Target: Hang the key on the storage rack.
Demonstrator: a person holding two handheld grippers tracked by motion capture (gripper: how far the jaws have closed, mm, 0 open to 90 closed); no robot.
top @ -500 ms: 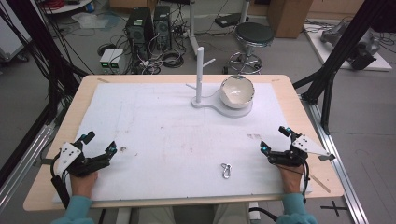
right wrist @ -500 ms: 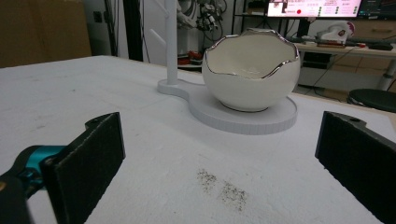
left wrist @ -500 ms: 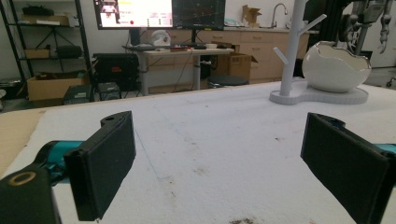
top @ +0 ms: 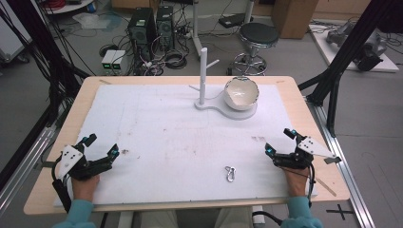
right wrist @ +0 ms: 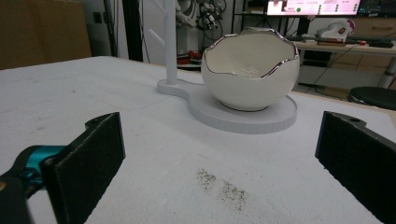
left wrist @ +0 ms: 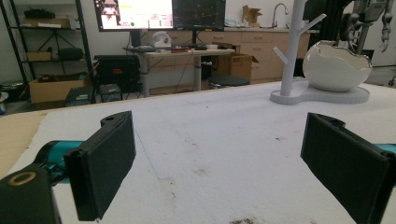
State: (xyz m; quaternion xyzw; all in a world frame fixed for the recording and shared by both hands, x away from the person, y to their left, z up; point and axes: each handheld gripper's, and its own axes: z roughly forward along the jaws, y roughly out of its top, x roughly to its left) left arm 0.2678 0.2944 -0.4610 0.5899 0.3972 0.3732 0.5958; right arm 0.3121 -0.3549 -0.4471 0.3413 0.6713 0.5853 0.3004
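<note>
White padding covers your bench [top: 142, 123]; both tools, left tool [top: 100, 151] and right tool [top: 280, 142], rest released, so the small clip [top: 230, 173] could skid if nudged.

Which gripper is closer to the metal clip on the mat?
Right. The right gripper sits just right of the clip, slightly farther up the mat. The left gripper is well off to its left, near the opposite edge. Both are open and empty.

left claw [left wrist: 219, 168] gaping over white mat [left wrist: 210, 135]; eggshell bowl [left wrist: 336, 65] beside white stand [left wrist: 292, 51]
</note>
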